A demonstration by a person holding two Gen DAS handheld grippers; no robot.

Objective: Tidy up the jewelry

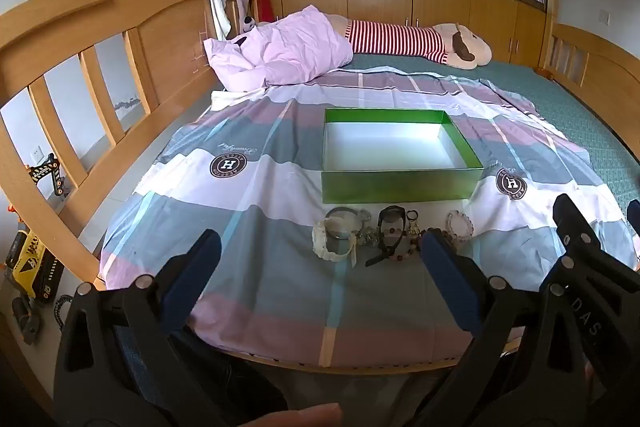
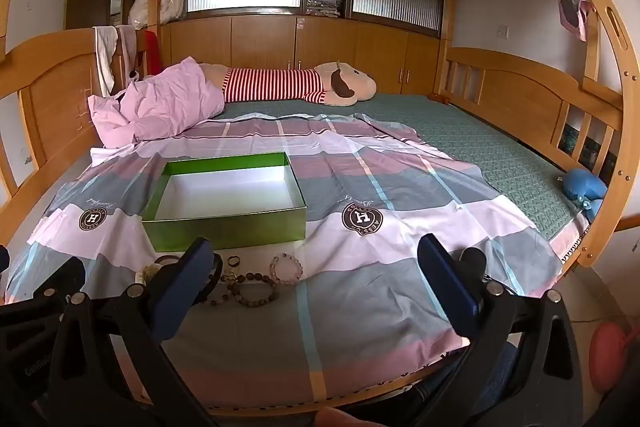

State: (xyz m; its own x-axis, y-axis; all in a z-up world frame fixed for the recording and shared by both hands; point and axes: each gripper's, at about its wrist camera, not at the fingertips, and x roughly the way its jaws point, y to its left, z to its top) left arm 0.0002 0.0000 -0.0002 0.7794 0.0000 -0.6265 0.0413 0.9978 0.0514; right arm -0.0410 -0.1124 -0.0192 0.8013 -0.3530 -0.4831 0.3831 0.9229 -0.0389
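Just in front of the empty green box [image 1: 402, 183] on the checked quilt [image 1: 248, 227], the jewelry pile [image 1: 384, 233] is a tangle of bracelets, its pieces hard to separate. The left gripper [image 1: 320, 267] hangs before the pile, tilted down, jaws spread wide, empty. The right gripper [image 2: 316, 287], right of the box, is likewise spread; its left finger [image 2: 188, 275] hides part of the pile.

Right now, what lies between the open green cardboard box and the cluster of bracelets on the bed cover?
Only a narrow bare strip of checked bed cover separates the green box from the bracelets, seen in the left wrist view.
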